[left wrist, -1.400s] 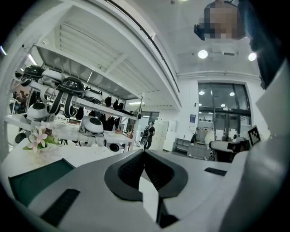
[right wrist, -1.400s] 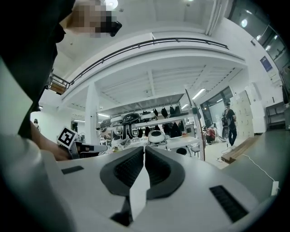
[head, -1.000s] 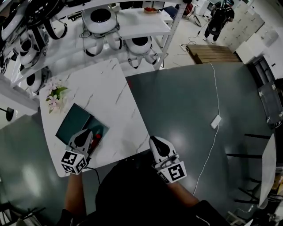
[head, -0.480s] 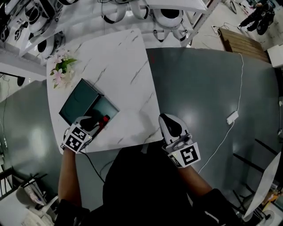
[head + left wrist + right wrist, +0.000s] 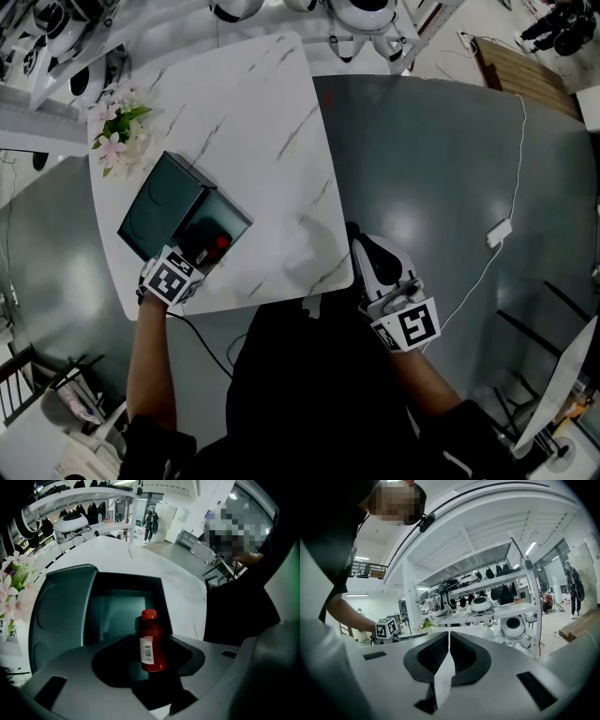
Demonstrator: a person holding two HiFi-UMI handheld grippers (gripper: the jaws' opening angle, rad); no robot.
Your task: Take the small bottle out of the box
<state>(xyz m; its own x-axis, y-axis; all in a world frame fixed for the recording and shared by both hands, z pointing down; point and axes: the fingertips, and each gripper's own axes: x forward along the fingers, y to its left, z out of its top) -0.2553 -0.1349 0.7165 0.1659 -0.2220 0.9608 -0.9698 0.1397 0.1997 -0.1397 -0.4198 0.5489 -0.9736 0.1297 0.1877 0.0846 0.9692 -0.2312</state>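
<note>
Flanking small bottle [image 5: 151, 643], untouching: left hand-held gripper [image 5: 150, 639].

Red bottle [image 5: 152, 644], teal box [image 5: 159, 202] (dark inside) — marbled table [image 5: 253, 122]

A robotics lab or workshop: along the far side, white metal shelves [image 5: 487, 581] hold rows of round white robot heads [image 5: 480, 604]. The floor [image 5: 422, 159] is glossy grey, with a white cable and power block [image 5: 498, 232] lying on it at the right and a wooden pallet [image 5: 511, 80] at the far right. A white marble-look table [image 5: 253, 131] stands at the left
</note>
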